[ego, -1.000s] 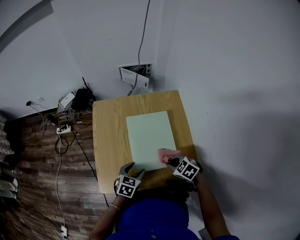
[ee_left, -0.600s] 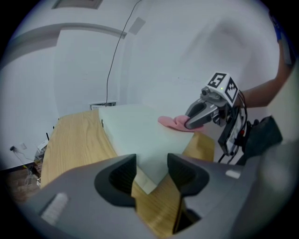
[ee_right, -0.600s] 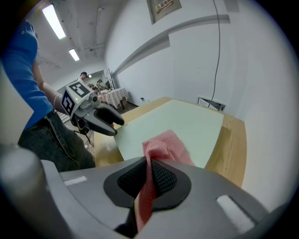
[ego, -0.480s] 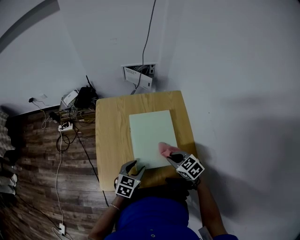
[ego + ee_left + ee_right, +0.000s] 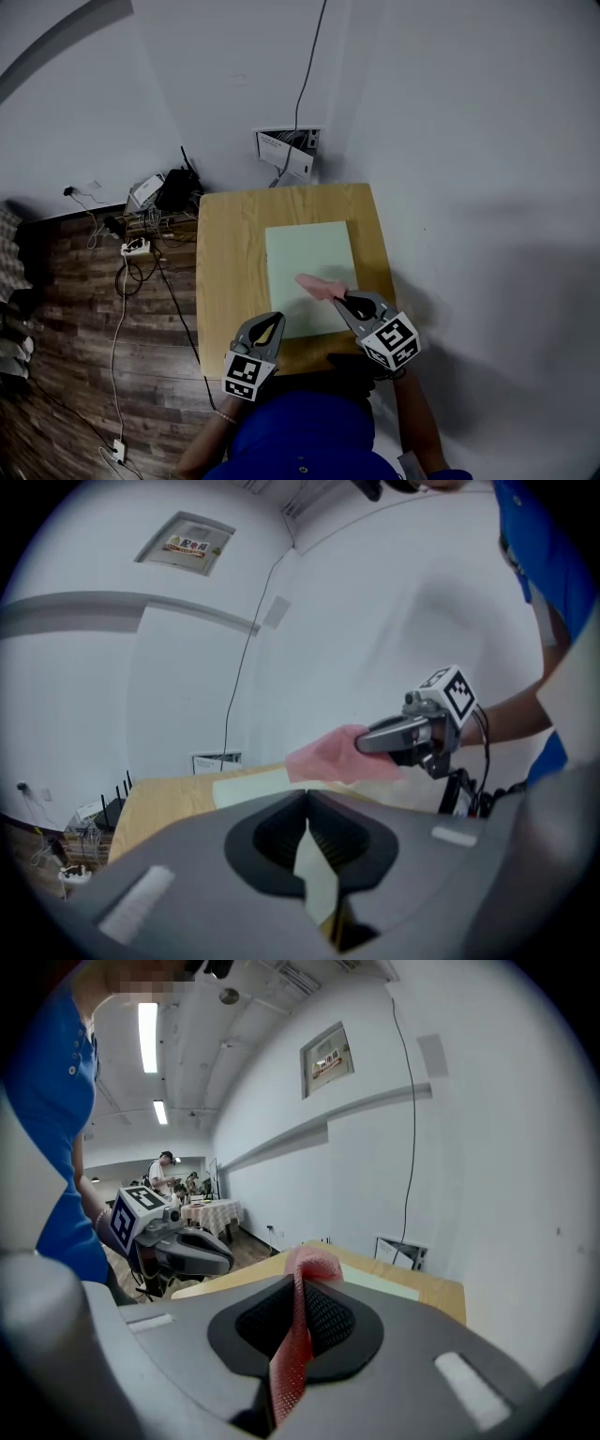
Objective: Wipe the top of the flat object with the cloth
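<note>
- Under everything I see a dark wood-plank floor [image 5: 75,328], with a small square wooden worktop [image 5: 230,272] standing against the white wall.
- The flat object [image 5: 309,258], a pale green rectangular sheet, lies flat on the worktop, right of centre, with its long sides running away from me.
- My left gripper [image 5: 270,321] hangs over the near edge of the worktop, just beside the sheet's near left corner. Its jaws have just been closing and now meet at the tips. I can name nothing between them; only a pale sliver shows in the slot behind the tips, and I cannot tell what it is.
- My right gripper [image 5: 347,300] is over the sheet's near right part, its jaws clamped on the cloth.
- The cloth [image 5: 317,286] is pink. It sticks out past the jaw tips over the sheet and looks raised clear of it.
- A power strip [image 5: 136,248] and tangled cables lie on the floor to the left.
</note>
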The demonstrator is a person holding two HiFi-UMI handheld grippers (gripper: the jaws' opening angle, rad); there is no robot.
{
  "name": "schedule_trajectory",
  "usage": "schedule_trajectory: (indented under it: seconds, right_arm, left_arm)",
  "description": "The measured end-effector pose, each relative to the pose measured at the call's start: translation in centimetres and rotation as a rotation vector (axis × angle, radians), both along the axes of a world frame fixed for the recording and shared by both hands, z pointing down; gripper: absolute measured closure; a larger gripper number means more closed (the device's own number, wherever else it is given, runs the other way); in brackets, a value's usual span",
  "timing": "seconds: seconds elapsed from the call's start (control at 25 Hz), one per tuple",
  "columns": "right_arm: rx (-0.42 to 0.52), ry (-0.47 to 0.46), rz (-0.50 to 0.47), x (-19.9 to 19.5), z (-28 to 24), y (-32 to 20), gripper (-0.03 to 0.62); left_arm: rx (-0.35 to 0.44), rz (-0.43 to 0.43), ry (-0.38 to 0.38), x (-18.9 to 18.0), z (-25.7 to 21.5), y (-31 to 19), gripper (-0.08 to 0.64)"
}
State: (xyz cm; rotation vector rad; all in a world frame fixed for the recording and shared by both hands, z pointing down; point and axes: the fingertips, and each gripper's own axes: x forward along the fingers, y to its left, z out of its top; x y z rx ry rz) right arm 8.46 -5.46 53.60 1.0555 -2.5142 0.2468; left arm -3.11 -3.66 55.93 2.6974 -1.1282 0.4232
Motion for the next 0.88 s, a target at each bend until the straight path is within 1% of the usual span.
schedule_trajectory:
  seconds: [0.08, 0.2, 0.4, 0.6, 0.88]
  right_arm:
    - [0.053, 0.013, 0.008, -0.5, -1.6, -0.1, 0.578]
    - [0.118, 0.024, 0.019, -0.9, -3.4, -0.4, 0.578]
    - [0.212, -0.023, 0.054, -1.8, -7.3, -0.5, 0.578]
    - [0.304, -0.051, 0.101, -2.3, -9.9, -0.7, 0.578]
    - [0.348, -0.158, 0.221, -1.7, -12.9, -0.3, 0.578]
  left_arm:
    - [0.039, -0.014, 0.017, -0.2, -1.6, -0.1, 0.557]
    - [0.100, -0.027, 0.013, -0.3, -3.5, -0.5, 0.557]
    - [0.163, -0.054, 0.071, -0.3, -7.6, -0.9, 0.558]
    - [0.181, -0.075, 0.150, 0.3, -11.3, -1.4, 0.558]
    - [0.224, -0.077, 0.189, 0.8, -14.7, -1.4, 0.558]
